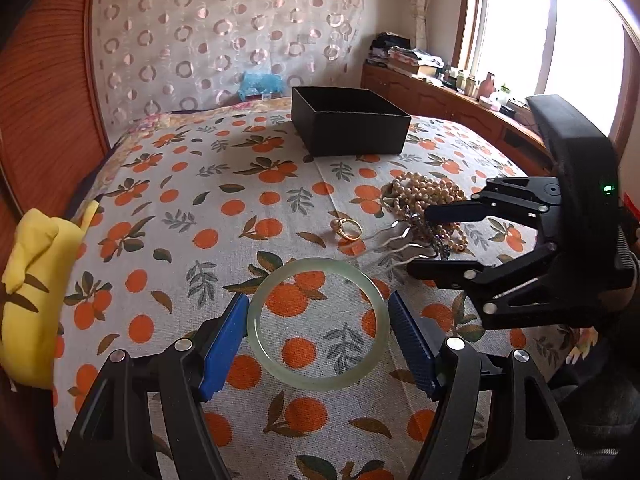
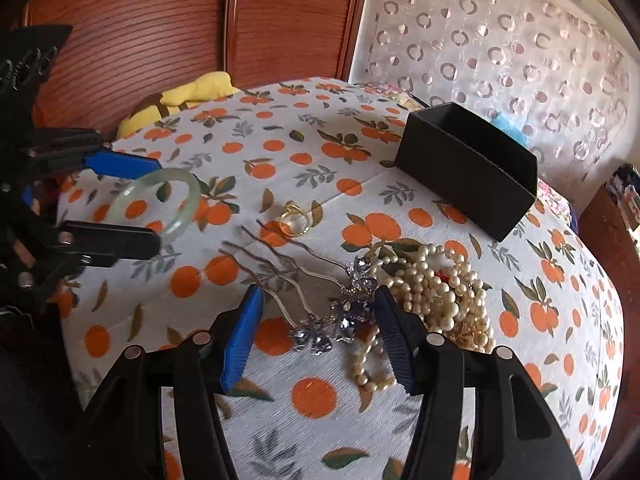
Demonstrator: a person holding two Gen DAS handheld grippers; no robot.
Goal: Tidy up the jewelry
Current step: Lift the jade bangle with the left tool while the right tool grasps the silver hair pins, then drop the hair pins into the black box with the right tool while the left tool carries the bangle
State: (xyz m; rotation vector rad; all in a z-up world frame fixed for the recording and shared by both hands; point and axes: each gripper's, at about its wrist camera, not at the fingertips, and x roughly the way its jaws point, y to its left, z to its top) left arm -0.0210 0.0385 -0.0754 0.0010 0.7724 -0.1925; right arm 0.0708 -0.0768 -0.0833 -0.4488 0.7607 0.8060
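**Bangle between the left pads, hair comb between the right**

No brand, label or writing can be read anywhere in either view.

The landmark is the black box [image 1: 350, 120], open-topped, standing on the orange-print bedspread [image 1: 224, 216]. All the jewelry lies on the cloth on the near side of the box.

The left gripper [image 1: 318, 328] is nearest the camera, well apart from the box. Its blue pads [image 1: 224, 344] stand on either side of the pale green bangle [image 1: 318, 324], close against the rim at both sides. Whether they press on it or only flank it cannot be told. In the right wrist view the bangle [image 2: 160, 200] looks tilted, one edge raised off the cloth, between the same two fingers.

The gold ring [image 1: 347, 229] lies between the bangle and the box, apart from both.

The pearls [image 1: 430, 200] sit in a heap, closer to the box than the ring is. The hair comb [image 2: 320, 304] touches the heap; its wavy metal prongs point away toward the bangle, and its purple jewelled head lies against the pearls.

The right gripper [image 2: 318, 320] is over the comb's jewelled head. Its jaws are parted, with the head between them and not pinched.

A yellow plush [image 1: 36, 288] rests at the bed's edge, far from the box.
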